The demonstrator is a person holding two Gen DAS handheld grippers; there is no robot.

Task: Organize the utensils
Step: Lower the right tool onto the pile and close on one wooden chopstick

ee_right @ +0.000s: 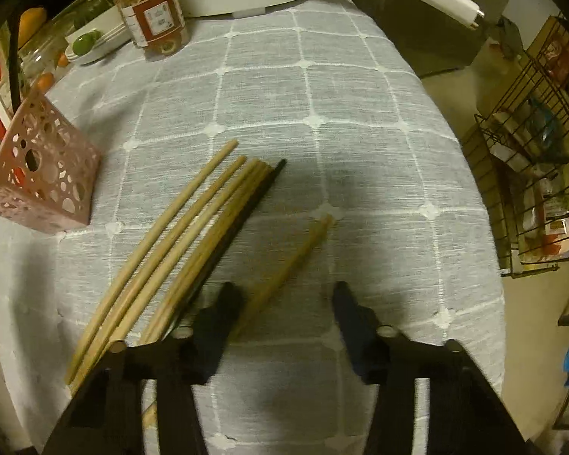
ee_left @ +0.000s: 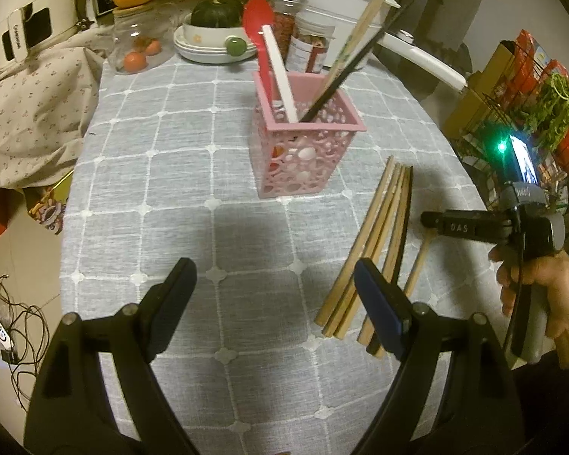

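Dim, warm indoor light from above casts soft dark shadows on the grey checked tablecloth [ee_left: 216, 174], both fisheye views bend strongly and blacken at the corners, and a lone chopstick [ee_right: 284, 265] looks motion-blurred.

Left wrist view angled steeply down over the table [ee_left: 170, 174], facing the basket [ee_left: 303, 140], right wrist view nearer the cloth, almost straight down on the chopsticks [ee_right: 178, 235], both sharing chopsticks and basket.
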